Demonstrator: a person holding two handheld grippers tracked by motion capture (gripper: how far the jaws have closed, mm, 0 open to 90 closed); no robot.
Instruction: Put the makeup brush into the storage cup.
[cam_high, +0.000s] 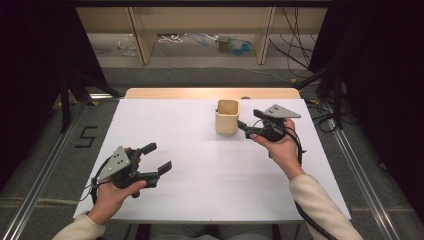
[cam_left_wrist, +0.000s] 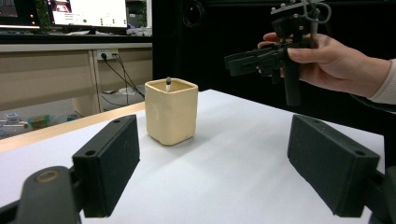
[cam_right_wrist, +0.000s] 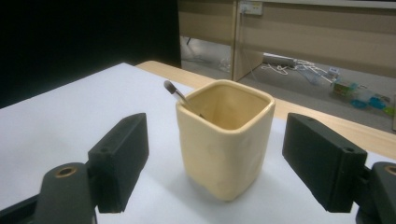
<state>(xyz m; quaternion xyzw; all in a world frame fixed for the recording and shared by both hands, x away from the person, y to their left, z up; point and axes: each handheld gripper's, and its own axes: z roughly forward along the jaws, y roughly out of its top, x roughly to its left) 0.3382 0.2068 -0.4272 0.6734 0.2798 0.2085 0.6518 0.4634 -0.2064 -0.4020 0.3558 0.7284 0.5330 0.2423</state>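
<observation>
We bring our right gripper (cam_high: 245, 125) up beside the cream square cup (cam_high: 227, 117) at the table's (cam_high: 200, 165) far middle, jaws spread wide and empty. Next we must straddle its walls squarely, minding the stick (cam_right_wrist: 180, 97) inside. Our left gripper (cam_high: 159, 159) waits, unclenched.

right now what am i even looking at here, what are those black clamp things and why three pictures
A person sits at a white table holding a hand-held clamp tool in each hand. The high view looks down from above; the other two come from cameras riding on each tool, looking along its black jaws. The left gripper is open and empty, low near the person. The right gripper, also open, is next to a cream square cup, holding nothing. A thin stick with a dark tip leans inside the cup.
</observation>
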